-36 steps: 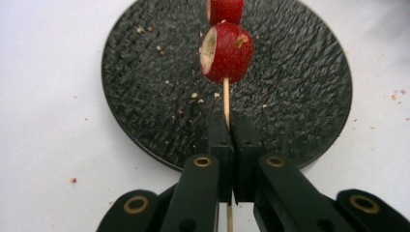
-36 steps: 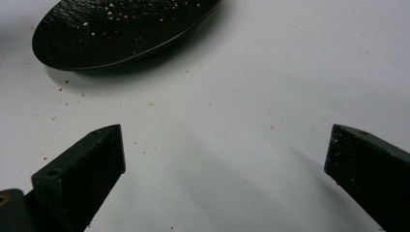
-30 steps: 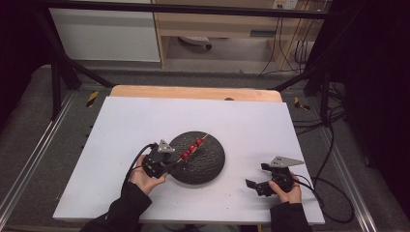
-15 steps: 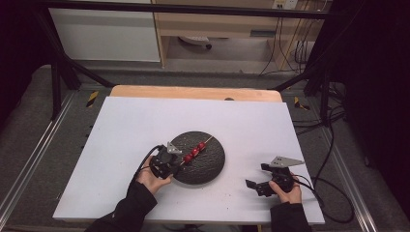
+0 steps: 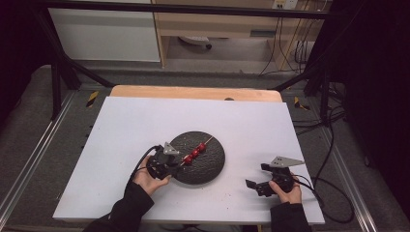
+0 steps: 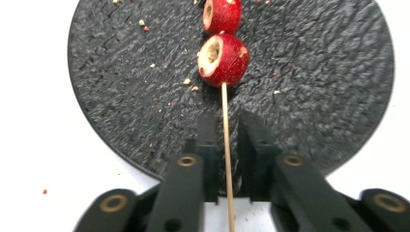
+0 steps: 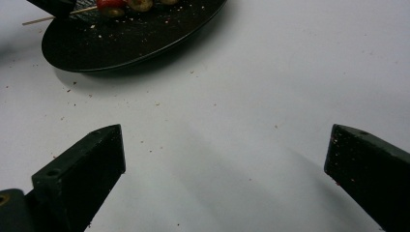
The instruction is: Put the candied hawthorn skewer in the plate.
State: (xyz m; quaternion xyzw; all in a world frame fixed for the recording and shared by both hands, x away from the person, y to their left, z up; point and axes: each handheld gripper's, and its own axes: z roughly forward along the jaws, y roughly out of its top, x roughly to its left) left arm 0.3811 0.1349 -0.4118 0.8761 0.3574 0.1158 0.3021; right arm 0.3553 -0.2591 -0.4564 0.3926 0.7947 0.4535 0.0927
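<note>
A thin wooden skewer (image 5: pixel 209 140) threaded with red fruits (image 5: pixel 195 152) lies across a round black plate (image 5: pixel 210 169) in the middle of the white table. In the left gripper view, the nearest cored red fruit (image 6: pixel 225 59) sits on the stick (image 6: pixel 226 145). That stick runs straight back between the jaws. My left gripper (image 5: pixel 177 164) is at the plate's near-left rim. Its jaws stand narrowly apart on either side of the stick (image 6: pixel 228 123), with a slit on each side. My right gripper (image 5: pixel 257 176) rests wide open on the bare table, right of the plate, holding nothing (image 7: pixel 225 140).
Crumbs and red flecks dot the plate (image 6: pixel 121 72) and the white tabletop (image 7: pixel 203 96) around it. The plate (image 7: pixel 121 46) lies up and left in the right gripper view. A wooden board edge (image 5: pixel 193 92) runs along the table's far side. Cables (image 5: pixel 333 145) hang off the right edge.
My left gripper has shifted a little to the right toward the plate, with the skewer still between its jaws. The right gripper has stayed where it was.
</note>
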